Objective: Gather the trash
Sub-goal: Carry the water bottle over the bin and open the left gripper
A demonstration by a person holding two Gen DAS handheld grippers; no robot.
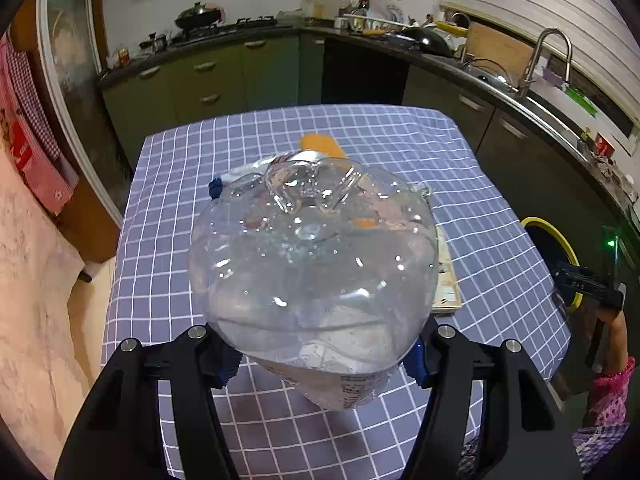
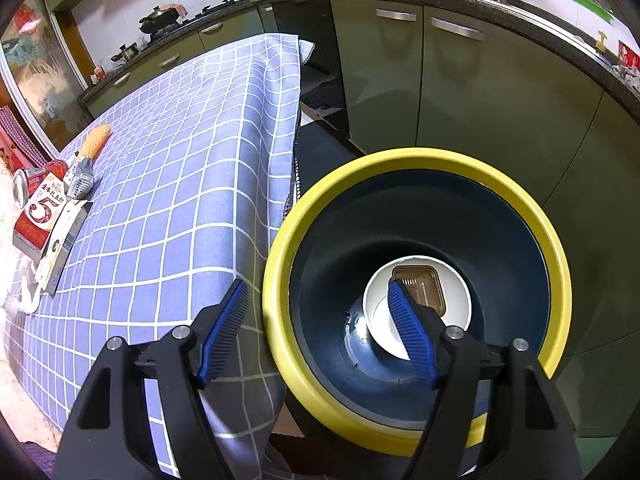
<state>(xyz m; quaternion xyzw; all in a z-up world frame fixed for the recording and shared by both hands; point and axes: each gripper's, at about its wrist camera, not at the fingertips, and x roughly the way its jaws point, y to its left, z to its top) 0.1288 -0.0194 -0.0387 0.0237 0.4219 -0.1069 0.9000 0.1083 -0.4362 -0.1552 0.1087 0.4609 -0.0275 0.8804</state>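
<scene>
Bottle (image 1: 312,276) clamped in my left gripper (image 1: 320,356), left view only; right gripper (image 2: 320,332) gapes empty over bin (image 2: 280,248), right view.

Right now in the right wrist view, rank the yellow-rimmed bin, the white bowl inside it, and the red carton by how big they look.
1. Yellow-rimmed bin, largest.
2. White bowl.
3. Red carton, though it sits farther off, so its rank against the bowl is unsure.

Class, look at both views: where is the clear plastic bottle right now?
In the left wrist view, the clear plastic bottle is clamped in the left gripper, above the checked tablecloth. It does not appear in the right wrist view.
</scene>
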